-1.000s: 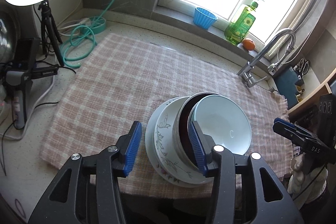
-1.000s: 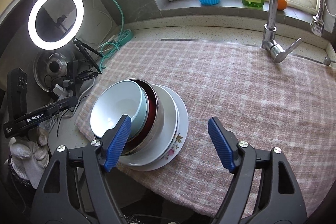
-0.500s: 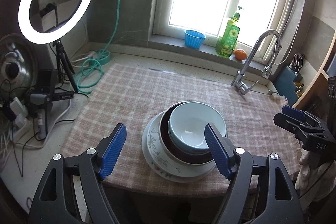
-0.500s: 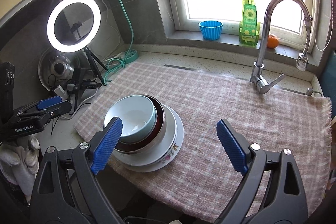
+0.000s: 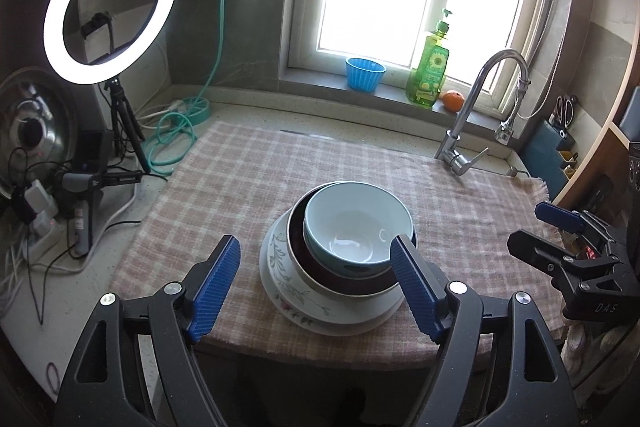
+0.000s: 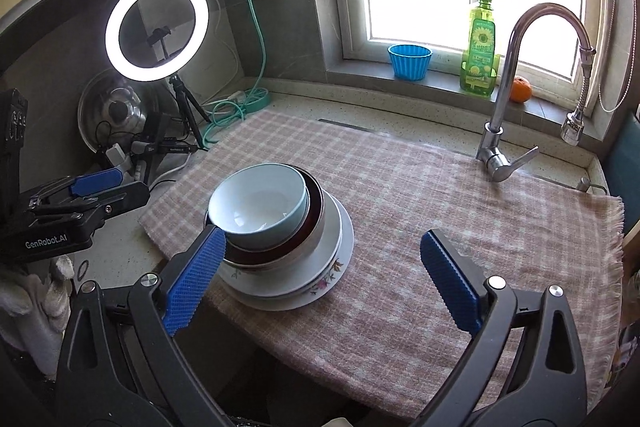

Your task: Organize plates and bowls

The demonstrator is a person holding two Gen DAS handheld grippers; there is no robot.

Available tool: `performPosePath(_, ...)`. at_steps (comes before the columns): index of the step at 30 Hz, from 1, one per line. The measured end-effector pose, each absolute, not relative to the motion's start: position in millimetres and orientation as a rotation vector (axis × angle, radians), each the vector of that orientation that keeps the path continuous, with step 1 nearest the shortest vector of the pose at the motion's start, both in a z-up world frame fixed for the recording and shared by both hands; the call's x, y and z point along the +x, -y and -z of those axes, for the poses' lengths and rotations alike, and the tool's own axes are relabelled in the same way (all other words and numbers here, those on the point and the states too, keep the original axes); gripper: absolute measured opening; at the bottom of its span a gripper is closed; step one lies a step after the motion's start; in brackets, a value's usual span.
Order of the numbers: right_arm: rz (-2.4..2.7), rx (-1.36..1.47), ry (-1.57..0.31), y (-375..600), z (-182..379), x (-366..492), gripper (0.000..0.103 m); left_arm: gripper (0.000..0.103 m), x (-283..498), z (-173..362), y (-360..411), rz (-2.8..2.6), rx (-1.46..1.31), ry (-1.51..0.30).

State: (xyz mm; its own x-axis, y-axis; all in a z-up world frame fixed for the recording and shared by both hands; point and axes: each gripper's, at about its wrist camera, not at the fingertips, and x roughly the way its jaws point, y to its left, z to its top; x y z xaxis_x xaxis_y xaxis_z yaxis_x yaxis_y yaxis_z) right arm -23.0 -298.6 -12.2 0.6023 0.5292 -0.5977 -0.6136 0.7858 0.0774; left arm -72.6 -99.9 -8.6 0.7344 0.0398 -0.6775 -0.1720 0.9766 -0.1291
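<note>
Comparing with a second ago, we see both tongs have drawn back and up from the stack; the left tongs (image 5: 314, 283), which were then narrow around the bowl rims, now stand spread and pinch nothing; the right tongs (image 6: 320, 281) are opening wider, with nothing between them. The pale blue bowl (image 5: 358, 227) sits nested in the dark red bowl (image 5: 304, 267), on the flowered plates (image 5: 298, 301), near the front edge of the checked cloth (image 5: 248, 179) on the tabletop; we judge the stacking finished.
</note>
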Motion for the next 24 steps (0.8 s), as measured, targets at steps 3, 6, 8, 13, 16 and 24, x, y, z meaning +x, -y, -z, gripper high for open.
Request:
performPosePath(3, -0.662, -0.144, -0.639, 298.6, 11.7, -22.6, 0.1, 0.078, -74.1, 9.4, 100.7, -0.124, -0.199, -0.732)
performPosePath(6, -0.661, -0.143, -0.632, 298.8, 9.7, -21.7, 0.1, 0.078, -73.4, 10.0, 100.4, -0.13, -0.203, -0.73)
performPosePath(8, -0.659, -0.143, -0.627, 298.2, 8.9, -21.0, 0.1, 0.078, -72.9, 10.7, 100.6, -0.132, -0.206, -0.732)
performPosePath(13, -0.655, -0.131, -0.625, 297.1, 9.3, -18.5, 0.1, 0.078, -70.4, 11.4, 100.2, -0.134, -0.2, -0.743)
performPosePath(16, -0.655, -0.126, -0.628, 297.3, 10.3, -16.3, 0.1, 0.078, -69.6, 11.0, 101.0, -0.137, -0.192, -0.742)
performPosePath(24, -0.644, -0.117, -0.626, 298.2, 11.3, -14.0, 0.1, 0.078, -65.4, 10.5, 100.9, -0.142, -0.18, -0.744)
